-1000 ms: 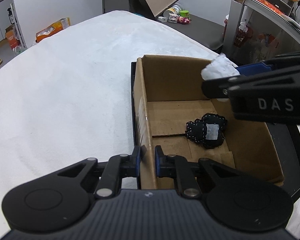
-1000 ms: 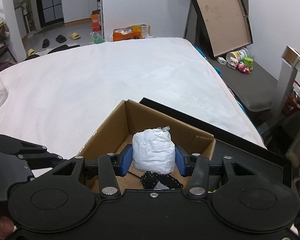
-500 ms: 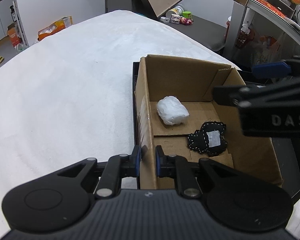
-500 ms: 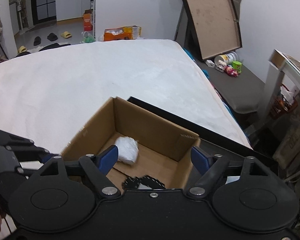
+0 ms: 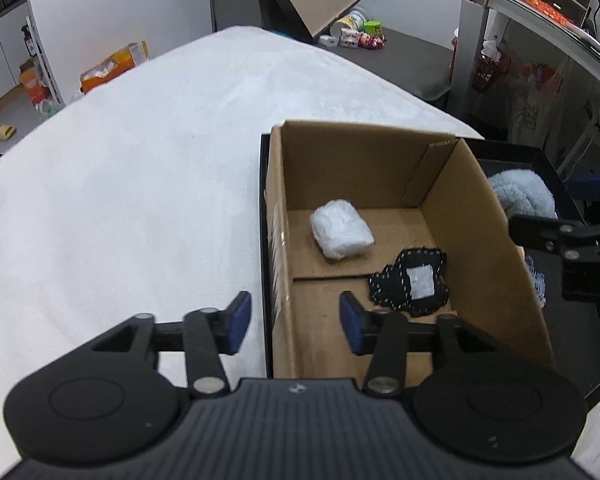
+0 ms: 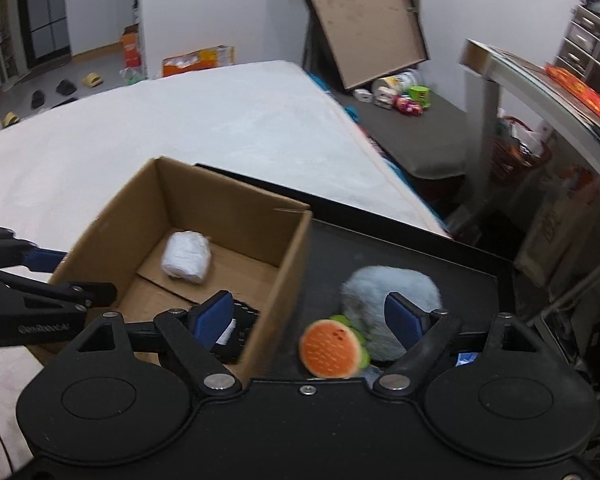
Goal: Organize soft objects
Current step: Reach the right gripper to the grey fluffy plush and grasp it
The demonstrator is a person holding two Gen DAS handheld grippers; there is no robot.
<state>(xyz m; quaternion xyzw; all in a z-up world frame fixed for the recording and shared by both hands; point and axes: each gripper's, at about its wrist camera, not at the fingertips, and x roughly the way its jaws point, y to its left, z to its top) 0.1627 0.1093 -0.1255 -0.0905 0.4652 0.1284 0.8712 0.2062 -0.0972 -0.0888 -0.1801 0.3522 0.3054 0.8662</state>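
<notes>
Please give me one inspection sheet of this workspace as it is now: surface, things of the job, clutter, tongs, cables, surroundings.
Surface: white bed cover, bearing a black tray.
Job's things: cardboard box holds a white wrapped bundle and a black stitched plush. On the tray beside the box lie a fluffy pale-blue toy and an orange fruit-slice plush.
Clutter: nothing seen on the bed cover.
Tongs: left tongs open, astride the box's near wall; right tongs open and empty, above the tray toys.
Cables: nothing seen.
Surroundings: leaning board, floor toys, orange carton, shelving.
</notes>
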